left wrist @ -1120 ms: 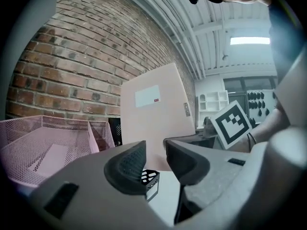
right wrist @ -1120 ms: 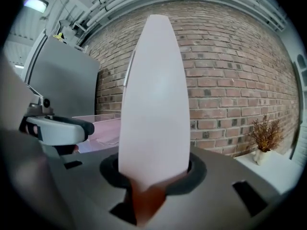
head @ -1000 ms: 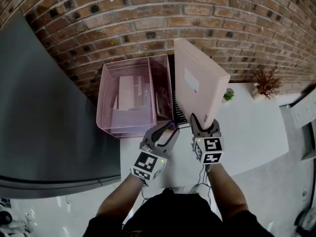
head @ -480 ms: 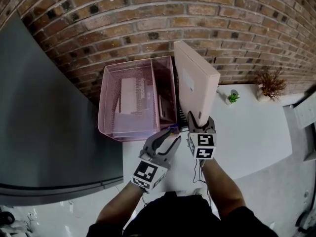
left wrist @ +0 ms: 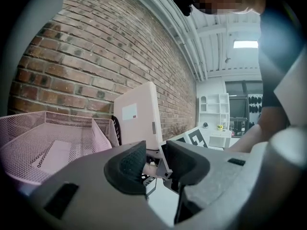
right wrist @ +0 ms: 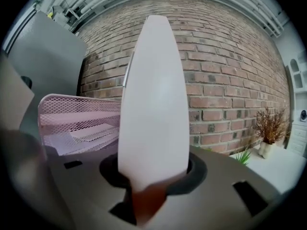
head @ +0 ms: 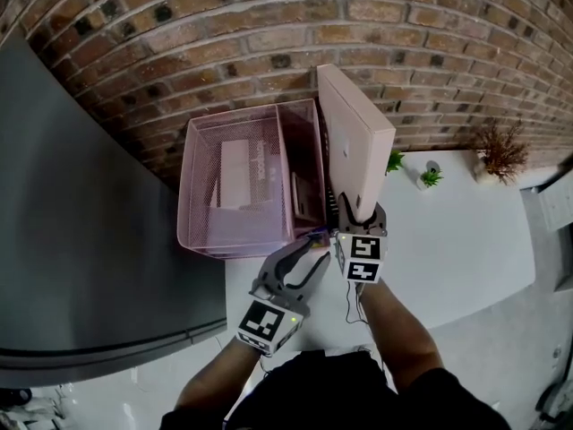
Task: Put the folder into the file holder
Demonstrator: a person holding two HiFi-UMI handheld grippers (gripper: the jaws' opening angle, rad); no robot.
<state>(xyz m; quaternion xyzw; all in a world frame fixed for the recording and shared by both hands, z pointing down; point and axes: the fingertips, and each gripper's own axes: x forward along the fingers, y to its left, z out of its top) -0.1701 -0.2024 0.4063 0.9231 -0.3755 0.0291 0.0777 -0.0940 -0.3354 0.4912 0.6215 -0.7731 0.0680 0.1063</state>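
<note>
Pink folder [head: 356, 141] closing on the file holder [head: 201, 240]
Over the last second the folder has slid left and sunk, upright just beside the holder's right wall at the table's [head: 448, 240] back left corner, so insertion looks near; the right gripper [head: 358, 213] pinches its lower edge, forearm stretched forward; the left gripper [head: 309, 247] hovers by the holder's front right corner, jaws apart, empty

left gripper [head: 309, 245]: grey shell, black textured pads [left wrist: 125, 168], black-white marker cube [head: 269, 322] at 7 o'clock | right gripper [head: 358, 213]: same grey, marker cube [head: 360, 258] at 6 o'clock | thin cable [head: 350, 305] | dark sleeves [head: 428, 392]
</note>
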